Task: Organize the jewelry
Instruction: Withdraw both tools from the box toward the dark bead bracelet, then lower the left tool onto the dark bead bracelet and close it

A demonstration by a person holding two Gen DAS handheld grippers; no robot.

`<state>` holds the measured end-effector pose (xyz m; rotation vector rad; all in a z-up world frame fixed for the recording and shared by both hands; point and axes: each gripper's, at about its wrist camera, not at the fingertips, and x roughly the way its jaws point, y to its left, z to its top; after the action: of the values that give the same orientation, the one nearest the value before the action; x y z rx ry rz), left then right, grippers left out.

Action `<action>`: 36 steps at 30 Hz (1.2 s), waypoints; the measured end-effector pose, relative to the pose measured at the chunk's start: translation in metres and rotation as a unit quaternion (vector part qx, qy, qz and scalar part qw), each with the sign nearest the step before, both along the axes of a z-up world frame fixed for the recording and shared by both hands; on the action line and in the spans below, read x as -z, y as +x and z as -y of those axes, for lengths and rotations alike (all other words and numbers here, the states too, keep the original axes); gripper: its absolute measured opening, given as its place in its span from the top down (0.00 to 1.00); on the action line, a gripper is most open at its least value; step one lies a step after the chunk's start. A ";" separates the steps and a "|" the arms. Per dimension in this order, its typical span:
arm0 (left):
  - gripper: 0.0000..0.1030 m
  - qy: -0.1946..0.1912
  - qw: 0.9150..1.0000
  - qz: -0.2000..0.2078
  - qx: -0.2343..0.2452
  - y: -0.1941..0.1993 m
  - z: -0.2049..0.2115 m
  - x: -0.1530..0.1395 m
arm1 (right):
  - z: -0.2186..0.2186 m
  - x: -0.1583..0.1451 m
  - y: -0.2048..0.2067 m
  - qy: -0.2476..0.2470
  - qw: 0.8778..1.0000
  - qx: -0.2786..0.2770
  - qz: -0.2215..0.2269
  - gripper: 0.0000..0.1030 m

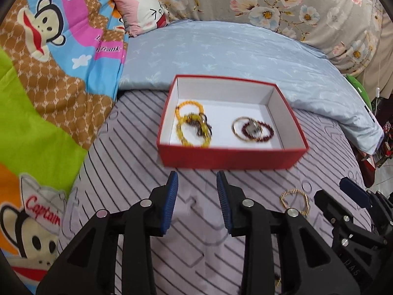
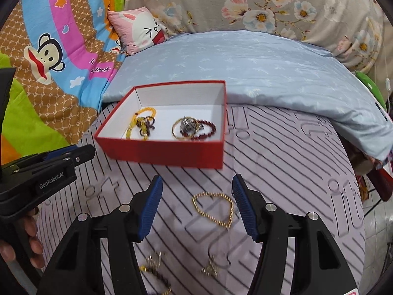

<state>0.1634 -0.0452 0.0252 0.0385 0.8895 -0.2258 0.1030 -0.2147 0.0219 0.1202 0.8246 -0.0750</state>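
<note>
A red box [image 1: 231, 158] [image 2: 162, 153] with a white inside sits on the striped sheet. It holds yellow bead bracelets [image 1: 190, 127] [image 2: 141, 123] at the left and a gold ring with a dark red bead bracelet [image 1: 254, 130] [image 2: 194, 129] at the right. A gold twisted chain bracelet [image 2: 213, 209] [image 1: 294, 200] lies on the sheet, between my right gripper's [image 2: 197, 191] open fingers. My left gripper [image 1: 197, 186] is open and empty, just short of the box's near wall. More small gold pieces [image 2: 154, 268] lie near the bottom of the right wrist view.
A light blue pillow [image 1: 233, 49] lies behind the box. A cartoon monkey blanket [image 1: 49, 73] is bunched at the left, with a small pink cushion [image 1: 145, 9] and a floral cover [image 1: 294, 5] at the back. The bed edge falls off at the right.
</note>
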 end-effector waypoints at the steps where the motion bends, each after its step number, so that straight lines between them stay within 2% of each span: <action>1: 0.70 0.001 1.000 -0.003 0.003 -0.007 0.000 0.003 | 0.002 0.002 -0.010 0.001 1.000 0.004 -0.001 0.44; 11: 0.70 0.000 0.998 -0.050 0.038 -0.081 0.014 0.046 | 0.009 0.025 -0.067 0.013 0.999 0.018 -0.029 0.44; 16: 0.70 0.000 0.996 -0.069 0.049 -0.100 0.022 0.062 | 0.008 0.036 -0.084 -0.002 0.999 0.022 -0.039 0.44; 21: 0.70 0.012 0.995 -0.087 0.055 -0.107 0.030 0.082 | 0.014 0.050 -0.094 0.018 0.998 0.029 -0.053 0.44; 24: 0.73 0.027 0.996 -0.072 0.054 -0.110 0.034 0.085 | 0.015 0.053 -0.097 0.022 0.998 0.030 -0.056 0.44; 26: 0.78 0.029 0.996 -0.064 0.054 -0.112 0.035 0.085 | 0.015 0.053 -0.097 0.023 0.998 0.030 -0.056 0.44; 28: 0.89 0.037 0.996 -0.054 0.054 -0.113 0.037 0.086 | 0.015 0.054 -0.097 0.024 0.998 0.030 -0.057 0.44; 30: 0.92 0.046 0.996 -0.045 0.058 -0.115 0.038 0.087 | 0.014 0.055 -0.096 0.026 0.998 0.029 -0.058 0.44; 36: 0.93 0.022 0.997 -0.051 0.059 -0.113 0.028 0.080 | 0.011 0.058 -0.094 0.029 0.997 0.026 -0.060 0.44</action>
<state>0.0501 -0.0733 -0.0552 0.1211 0.9942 -0.3198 0.0094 -0.2258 -0.0362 0.1931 0.9447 -0.1089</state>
